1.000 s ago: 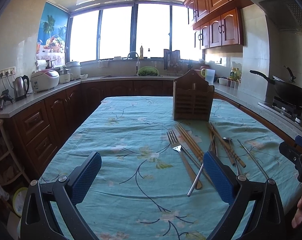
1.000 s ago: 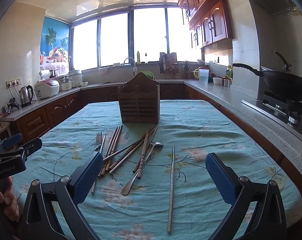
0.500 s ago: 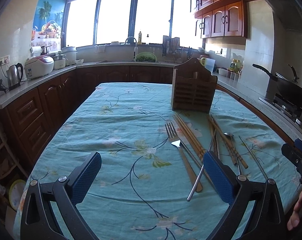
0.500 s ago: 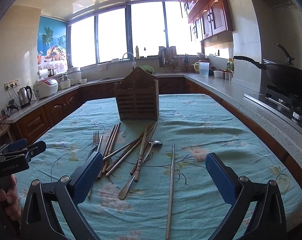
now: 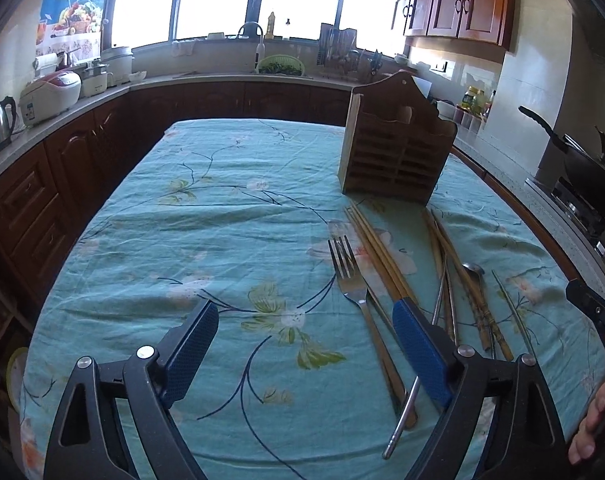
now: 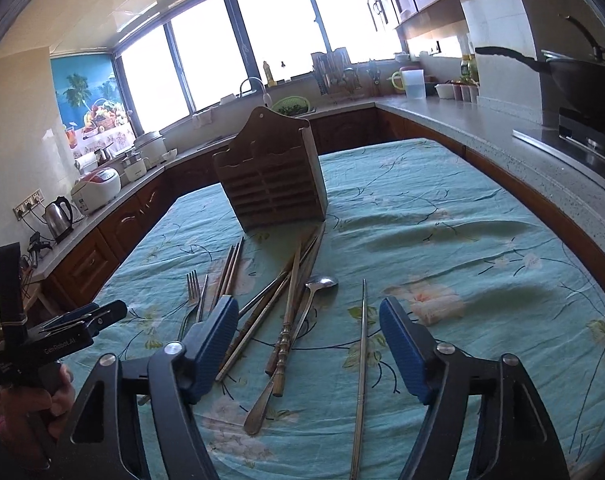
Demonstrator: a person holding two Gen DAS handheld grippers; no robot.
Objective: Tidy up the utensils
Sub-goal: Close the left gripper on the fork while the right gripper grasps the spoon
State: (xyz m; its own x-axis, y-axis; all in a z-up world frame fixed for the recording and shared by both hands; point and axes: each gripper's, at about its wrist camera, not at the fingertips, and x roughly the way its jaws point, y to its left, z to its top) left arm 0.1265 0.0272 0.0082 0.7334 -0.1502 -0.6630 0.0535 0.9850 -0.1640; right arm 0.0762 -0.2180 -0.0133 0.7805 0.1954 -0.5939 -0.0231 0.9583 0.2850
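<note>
Loose utensils lie in a crossed heap on the teal flowered tablecloth (image 5: 206,216), toward its right edge and just in front of the slatted brown wooden utensil holder (image 5: 398,156), which stands upright nearer the far edge. The heap comprises a steel four-tined fork (image 5: 348,268), a bundle of plain wooden chopsticks (image 5: 376,248), dark carved wooden chopsticks (image 6: 288,320), a steel spoon (image 6: 302,320) and a thin steel chopstick (image 6: 362,344) lying apart on the right side of the heap. None has yet been placed in the holder.

The left gripper (image 5: 306,352), with blue ribbed pads, has just been narrowing its jaws; nothing sits between them, so it is released and empty, with only bare cloth in its gap. The right gripper (image 6: 308,342) has likewise just been narrowing, its pads not pressing on anything, though the carved chopsticks and the spoon handle lie on the cloth below its gap.

Probable hazards: the pieces overlap, so a grasp on one may drag or scatter its neighbours; thin steel rods lying flat on soft cloth may slip from the pads or pinch the fabric; both grippers work close together and may collide.
</note>
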